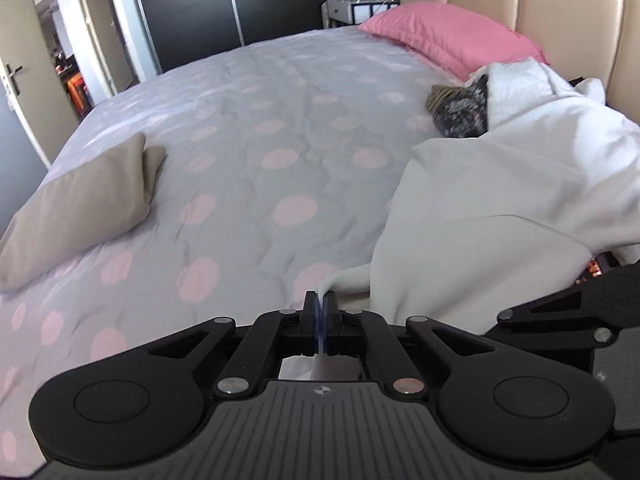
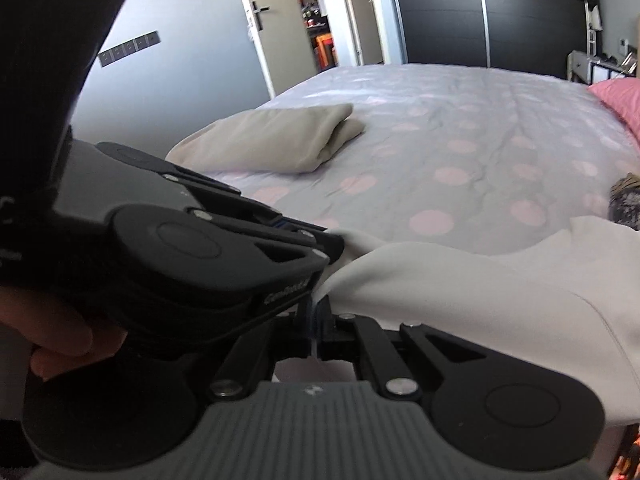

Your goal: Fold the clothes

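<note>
1. Where the white garment [image 1: 500,216] hung nearest the cameras, pinched at its edge by the left gripper [image 1: 320,300], jaws fully together with a thin fold of white cloth squeezed between the pads.
2. Likewise nipped by the right gripper [image 2: 316,308], jaws pressed tight on a neighbouring stretch of the same white garment [image 2: 480,288].
3. Seen from the right wrist view crossing just in front: the left gripper [image 2: 336,246], tilted, close beside the right one, with fingers of a hand [image 2: 60,340] wrapped under its body.
4. Draped from both grips up and away to the right, spread in loose folds over the near right side of the bed [image 1: 260,140], partly blurred.
5. Lay flat beneath it: a grey cover with pale pink dots, wrinkled along the middle.
6. Rested on the left side of the bed, well apart from the white garment: a folded beige cloth [image 1: 80,204], also plain in the right wrist view [image 2: 272,140].
7. Sat past the white garment, touching its far edge: a dark mottled bundle [image 1: 464,114], with a striped tan piece beside it.
8. Lay further back at the headboard [image 1: 568,8]: a pink pillow [image 1: 452,36].
9. Stood beyond the bed's far side: a dark wardrobe [image 1: 240,4] and an open door [image 2: 256,28].
</note>
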